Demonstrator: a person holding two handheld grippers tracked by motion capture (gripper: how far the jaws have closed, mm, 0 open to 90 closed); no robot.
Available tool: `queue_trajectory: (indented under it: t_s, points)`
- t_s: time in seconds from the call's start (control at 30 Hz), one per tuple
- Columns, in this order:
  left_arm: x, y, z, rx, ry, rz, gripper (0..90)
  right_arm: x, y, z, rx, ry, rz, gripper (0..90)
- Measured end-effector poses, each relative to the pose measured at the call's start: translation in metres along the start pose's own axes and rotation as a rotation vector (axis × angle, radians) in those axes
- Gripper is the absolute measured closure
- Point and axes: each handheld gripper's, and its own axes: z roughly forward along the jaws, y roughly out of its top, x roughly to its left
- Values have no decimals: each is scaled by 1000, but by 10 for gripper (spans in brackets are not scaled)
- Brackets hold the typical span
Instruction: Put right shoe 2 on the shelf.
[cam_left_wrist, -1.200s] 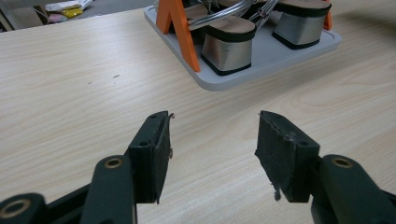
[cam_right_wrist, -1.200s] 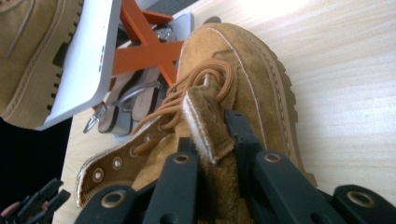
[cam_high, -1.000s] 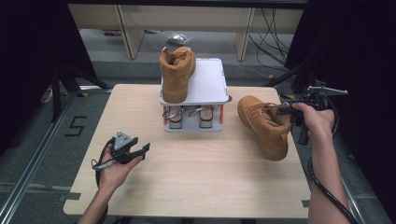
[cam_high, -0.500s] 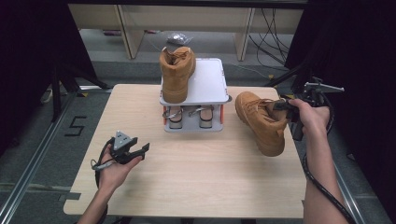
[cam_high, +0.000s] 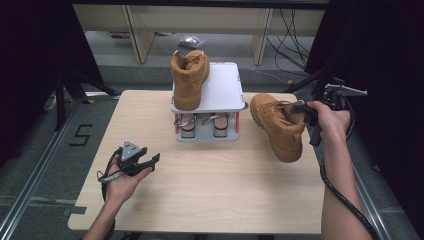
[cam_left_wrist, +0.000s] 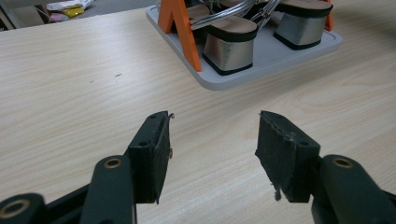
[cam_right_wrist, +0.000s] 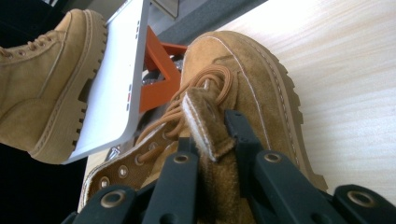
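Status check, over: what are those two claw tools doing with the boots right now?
Right gripper shut on boot tongue, boot lifted beside the rack. Left gripper open, idle over the table. Second boot on rack top. Nothing in the way.

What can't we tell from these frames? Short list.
- Held boot: high view, whether its sole touches the table; the boot's own body hides the contact.
- Right gripper: right gripper view, pad faces buried under the boot's tongue.
- Rack lower shelf: high view, top plate covers the shoes there; left gripper view crops them at the top edge.
- Left gripper: left gripper view, body cut off at the bottom edge.
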Motion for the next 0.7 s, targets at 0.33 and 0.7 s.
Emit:
queue_trajectory:
  t_s: [0.33, 0.7]
  points:
    - [0, 0, 0, -2, -6, -1, 440, 0, 4, 1, -33, 1, -10, 834]
    - [0, 0, 0, -3, -1, -1, 440, 12, 12, 1, -72, 1, -12, 833]
